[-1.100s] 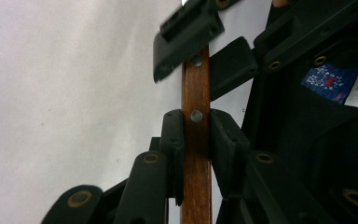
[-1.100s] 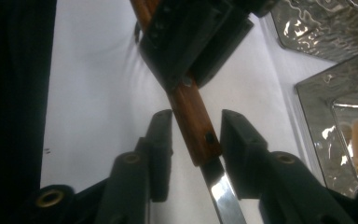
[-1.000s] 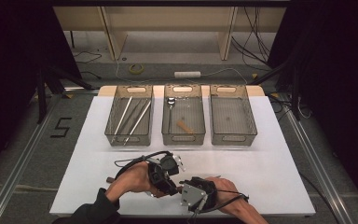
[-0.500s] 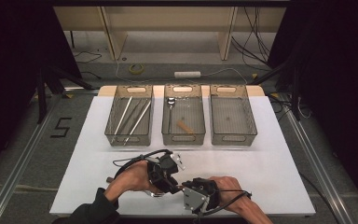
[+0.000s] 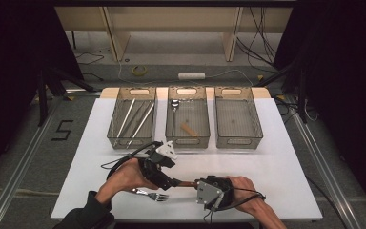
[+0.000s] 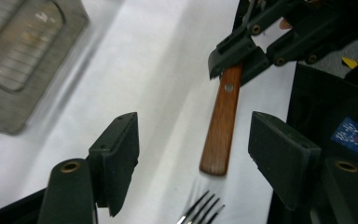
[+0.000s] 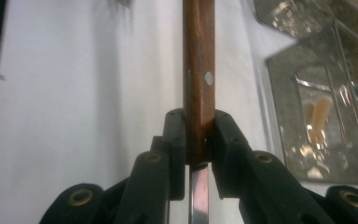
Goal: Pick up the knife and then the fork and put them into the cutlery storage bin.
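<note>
A knife with a brown wooden handle is held level just above the white table. My right gripper is shut on the handle near its steel blade. In the high view the right gripper points left, and the knife's handle reaches toward my left gripper. The left gripper is open, with the free end of the handle between its jaws and touching neither. A steel fork lies on the table just below the left gripper.
Three clear bins stand in a row at the back of the table. The left bin holds long metal rods, the middle bin a spoon and a small wooden piece, and the right bin looks empty.
The right hand has shifted slightly to the right and up, and the knife handle now shows between the two grippers. The left gripper has barely moved.
</note>
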Available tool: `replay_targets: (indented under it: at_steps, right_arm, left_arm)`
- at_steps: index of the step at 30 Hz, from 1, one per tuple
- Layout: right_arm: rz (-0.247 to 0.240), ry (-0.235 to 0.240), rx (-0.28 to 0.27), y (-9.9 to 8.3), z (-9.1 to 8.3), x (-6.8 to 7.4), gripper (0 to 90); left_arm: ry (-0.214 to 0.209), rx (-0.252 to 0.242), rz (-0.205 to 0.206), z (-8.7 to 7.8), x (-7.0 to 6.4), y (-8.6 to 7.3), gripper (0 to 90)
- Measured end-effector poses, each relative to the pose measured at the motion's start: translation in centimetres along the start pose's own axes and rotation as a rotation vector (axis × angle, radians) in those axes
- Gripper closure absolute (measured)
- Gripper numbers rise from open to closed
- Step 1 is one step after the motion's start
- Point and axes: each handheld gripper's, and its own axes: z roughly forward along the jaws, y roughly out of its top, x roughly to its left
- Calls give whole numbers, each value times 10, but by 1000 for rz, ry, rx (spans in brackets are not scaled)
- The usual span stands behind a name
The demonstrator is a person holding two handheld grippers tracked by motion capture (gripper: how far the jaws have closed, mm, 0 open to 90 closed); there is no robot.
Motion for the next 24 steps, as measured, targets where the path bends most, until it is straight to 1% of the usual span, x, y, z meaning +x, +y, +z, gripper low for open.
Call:
replay_targets:
  at_steps: [1, 4, 6, 7, 8, 9, 10, 12, 14, 15, 20, 24]
  right_arm:
    - [-4, -7, 12, -3, -1, -4, 778]
    - [43, -20, 15, -12, -3, -11, 778]
    - [76, -16, 16, -17, -5, -15, 778]
    - [95, -17, 15, -19, -6, -18, 778]
    - [115, -23, 17, -21, -7, -21, 778]
    - [125, -23, 17, -24, -7, -24, 778]
    - [154, -25, 16, -26, -8, -25, 778]
    - [196, -30, 14, -29, -9, -28, 778]
    - [219, -49, 20, -32, -10, -32, 778]
    - [231, -51, 21, -33, -11, -34, 778]
    - [267, -67, 18, -39, -13, -42, 778]
    - [319, -71, 17, -44, -15, -49, 777]
  left_arm:
    - [11, -10, -2, -1, 1, -2, 321]
    - [32, -29, -2, -4, 4, -7, 302]
    - [51, -47, 2, -6, 6, -12, 283]
    - [59, -58, -4, -6, 7, -14, 278]
    - [68, -72, -1, -7, 8, -17, 273]
    - [76, -86, -1, -8, 9, -20, 269]
    - [85, -97, -7, -9, 9, -22, 269]
    - [111, -111, -13, -10, 11, -28, 269]
    - [128, -131, -24, -13, 13, -34, 270]
    - [132, -141, -36, -13, 14, -37, 270]
    - [151, -147, -66, -14, 18, -50, 264]
    - [171, -170, -96, -14, 21, -59, 260]
